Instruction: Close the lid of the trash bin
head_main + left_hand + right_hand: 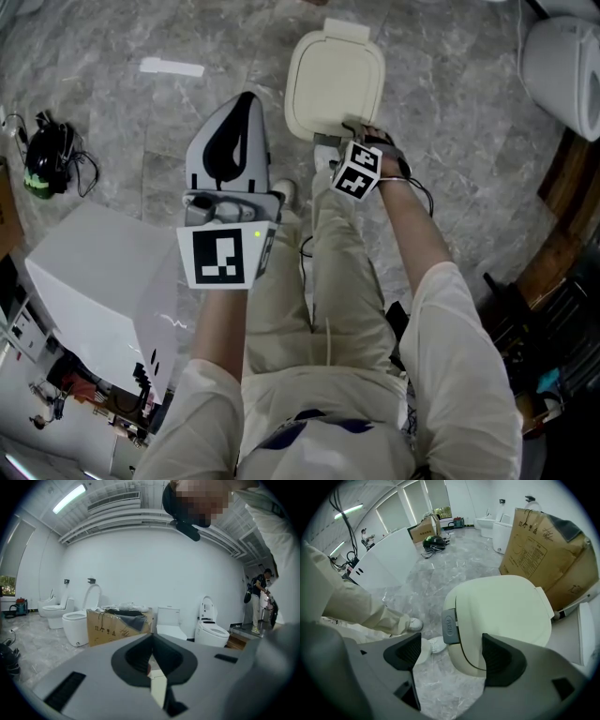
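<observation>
- The right gripper [452,656] hangs over the near edge of the trash bin [501,606], its two jaws spread wide apart. The bin's front rim and the grey push button [449,626] show in the gap between them. Whether either jaw touches the bin cannot be told.
- The trash bin [335,84] is cream-coloured and stands on the grey marble floor [450,103], just beyond the person's feet. Its lid [511,597] lies flat down on the body.
- In the head view the right gripper [349,139] sits at the bin's near rim, with its marker cube [357,172] just behind it.
- The left gripper [246,103] is held up to the left of the bin and apart from it. Its jaws are pressed together with nothing between them.
- A white shoe [414,624] rests on the floor just left of the bin.
- A brown cardboard box [548,550] stands to the right of the bin.
- A white cabinet [103,291] stands at the near left, with a black bundle with cables [47,155] farther off on the floor.
- White toilets [77,618] line the far wall.
</observation>
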{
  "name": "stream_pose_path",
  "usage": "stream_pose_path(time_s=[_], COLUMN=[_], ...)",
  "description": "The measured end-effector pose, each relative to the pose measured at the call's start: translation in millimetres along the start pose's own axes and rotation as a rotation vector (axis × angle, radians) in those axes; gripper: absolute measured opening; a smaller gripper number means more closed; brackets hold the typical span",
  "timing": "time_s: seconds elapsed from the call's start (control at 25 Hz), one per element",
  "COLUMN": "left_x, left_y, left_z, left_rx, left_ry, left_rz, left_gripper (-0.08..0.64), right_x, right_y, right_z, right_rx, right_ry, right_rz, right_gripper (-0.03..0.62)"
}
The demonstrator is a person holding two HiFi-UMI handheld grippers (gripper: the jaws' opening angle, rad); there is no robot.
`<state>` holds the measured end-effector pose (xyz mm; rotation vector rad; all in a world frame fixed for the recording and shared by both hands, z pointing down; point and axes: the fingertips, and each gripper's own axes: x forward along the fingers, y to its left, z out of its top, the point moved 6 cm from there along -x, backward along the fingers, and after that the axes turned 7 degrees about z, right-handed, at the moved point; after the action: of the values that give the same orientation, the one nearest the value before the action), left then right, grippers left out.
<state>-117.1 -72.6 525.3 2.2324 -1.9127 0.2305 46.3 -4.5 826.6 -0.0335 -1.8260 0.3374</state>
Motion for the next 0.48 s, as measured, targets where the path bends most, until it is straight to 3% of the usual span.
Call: stream_pose_path(time_s=[0.2, 0.48], left_x=[2.8, 9.5], left_y=[-2.3, -0.8], left_z=[-3.8, -5.7], left_rx=[-0.006, -0.010], left_ry=[0.013, 0.000], left_rz=[-0.006, 0.000], left_gripper=[0.000, 0.000], right_x=[3.3, 9.8], right_y=[2.2, 0.0], right_z=[-3.2, -4.6], right_rx=[-0.031, 0.004], right_ry=[-0.001, -0.037], right_rz=[-0.018, -0.051], right_gripper=[0.422, 0.416])
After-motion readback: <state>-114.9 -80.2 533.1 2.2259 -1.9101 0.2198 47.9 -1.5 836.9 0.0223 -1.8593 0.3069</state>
